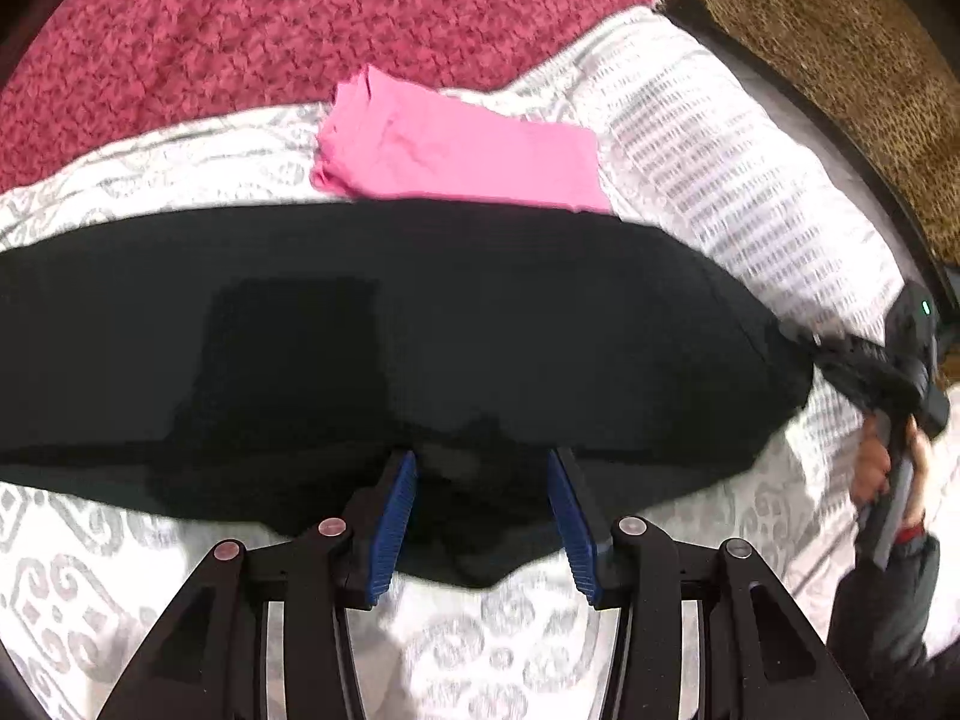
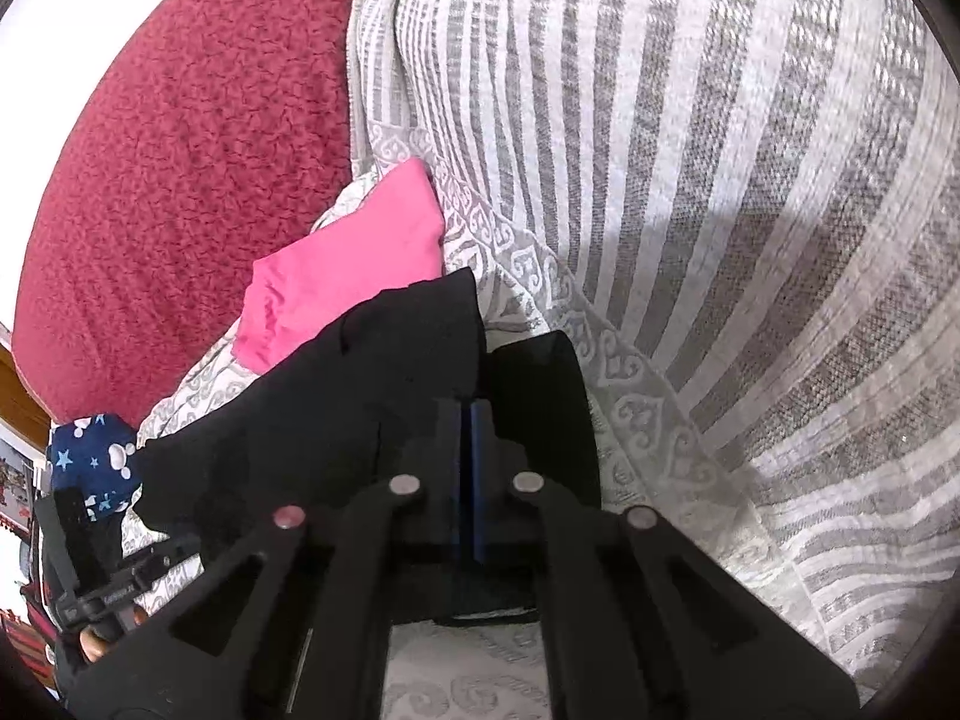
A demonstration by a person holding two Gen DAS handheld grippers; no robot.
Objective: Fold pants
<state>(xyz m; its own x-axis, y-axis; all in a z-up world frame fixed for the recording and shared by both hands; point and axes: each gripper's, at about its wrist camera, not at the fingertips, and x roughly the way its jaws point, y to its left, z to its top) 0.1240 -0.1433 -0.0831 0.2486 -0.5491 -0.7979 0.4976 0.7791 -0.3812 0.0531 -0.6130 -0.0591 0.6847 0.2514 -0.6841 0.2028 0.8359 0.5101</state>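
Observation:
The black pants lie stretched sideways across the patterned bedspread. My left gripper is at their near edge, its blue pads apart with a thick bunch of black cloth filling the gap and pulled toward me. At the right, my right gripper pinches the pants' end, which is drawn into a point. In the right wrist view that gripper is shut, pads together on the black pants, with cloth folded around both fingers.
A folded pink garment lies just beyond the pants. A red fluffy blanket covers the far side. A striped pillow is to the right, and a navy star-print cloth at the left. A hand holds the right gripper's handle.

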